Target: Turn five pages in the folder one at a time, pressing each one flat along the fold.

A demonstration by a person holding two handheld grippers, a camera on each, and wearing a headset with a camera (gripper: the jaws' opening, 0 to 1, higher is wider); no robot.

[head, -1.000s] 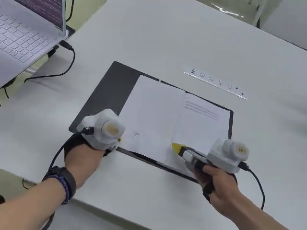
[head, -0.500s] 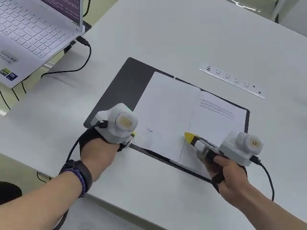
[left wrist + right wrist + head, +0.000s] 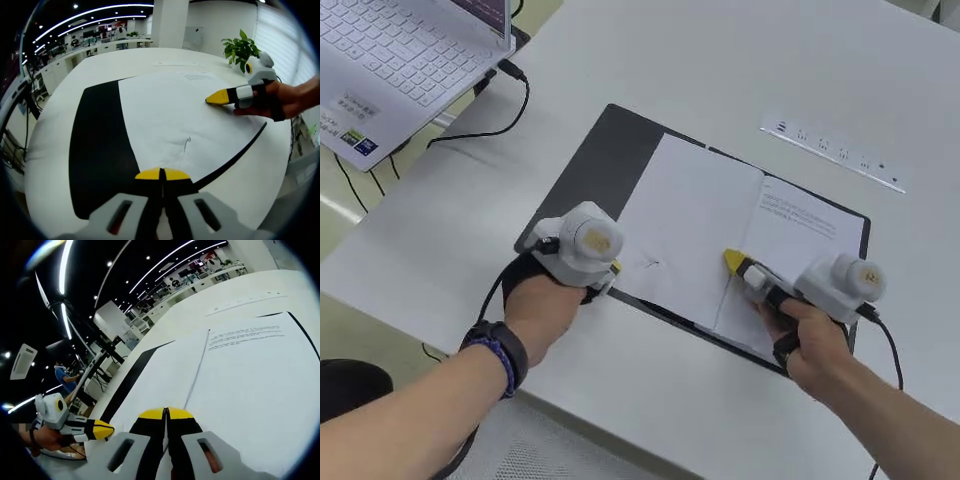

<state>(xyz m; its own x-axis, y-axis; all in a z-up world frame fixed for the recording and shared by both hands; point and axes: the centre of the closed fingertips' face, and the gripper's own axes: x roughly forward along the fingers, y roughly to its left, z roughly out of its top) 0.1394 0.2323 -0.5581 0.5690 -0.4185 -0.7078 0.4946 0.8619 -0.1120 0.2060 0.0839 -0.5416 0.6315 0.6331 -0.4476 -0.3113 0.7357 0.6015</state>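
Left gripper [image 3: 161, 174]: jaws closed, at folder's [image 3: 590, 160] near edge.
Right gripper [image 3: 166, 413]: jaws closed, on fold [image 3: 752, 215].
Page [image 3: 810, 240]: likely thin, floppy; best pinched at outer corner.

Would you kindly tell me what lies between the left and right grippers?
The blank left page of the folder, bare except a small pen mark; the left gripper view and head view show it.
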